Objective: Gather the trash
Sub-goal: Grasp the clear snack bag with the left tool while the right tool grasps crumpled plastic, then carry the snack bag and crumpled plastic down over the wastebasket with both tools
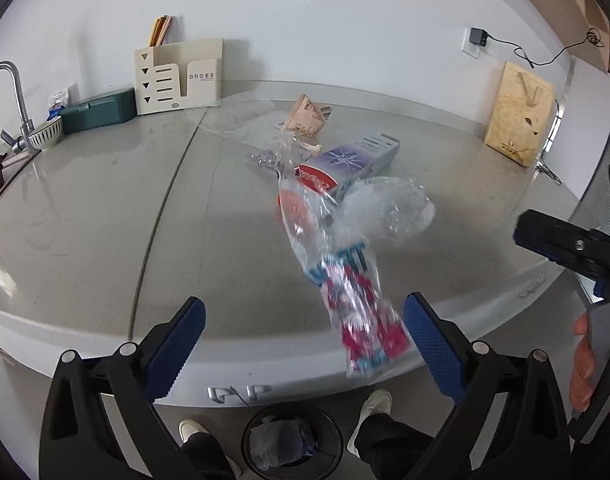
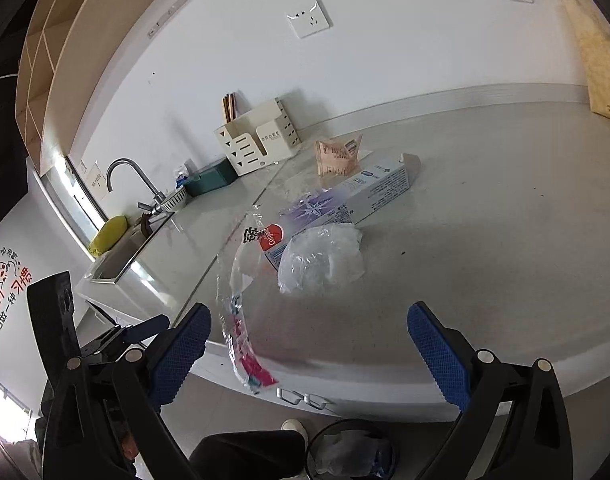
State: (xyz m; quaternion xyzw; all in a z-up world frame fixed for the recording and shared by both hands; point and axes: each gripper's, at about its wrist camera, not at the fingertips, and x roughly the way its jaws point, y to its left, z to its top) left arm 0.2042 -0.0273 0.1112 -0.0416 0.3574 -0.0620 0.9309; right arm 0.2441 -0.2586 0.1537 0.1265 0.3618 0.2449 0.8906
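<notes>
A clear plastic wrapper with red and blue print (image 1: 345, 288) (image 2: 241, 320) appears in mid-air over the counter's front edge, above the black bin (image 1: 293, 444) (image 2: 353, 452) on the floor. My left gripper (image 1: 305, 344) is open, the wrapper between its fingers but not touching them. My right gripper (image 2: 307, 348) is open and empty, and also shows in the left wrist view (image 1: 561, 248). On the counter lie a crumpled clear bag (image 1: 389, 208) (image 2: 321, 256), a toothpaste box (image 1: 345, 168) (image 2: 337, 204) and a pink crumpled packet (image 1: 307, 120) (image 2: 337, 156).
A cream organizer (image 1: 177, 76) (image 2: 257, 140), a green box (image 1: 97, 112), a bowl (image 1: 45, 132) and a faucet (image 1: 13, 100) by the sink (image 2: 117, 256) stand at the back left. A wooden board (image 1: 521, 112) leans on the wall at right. The person's feet flank the bin.
</notes>
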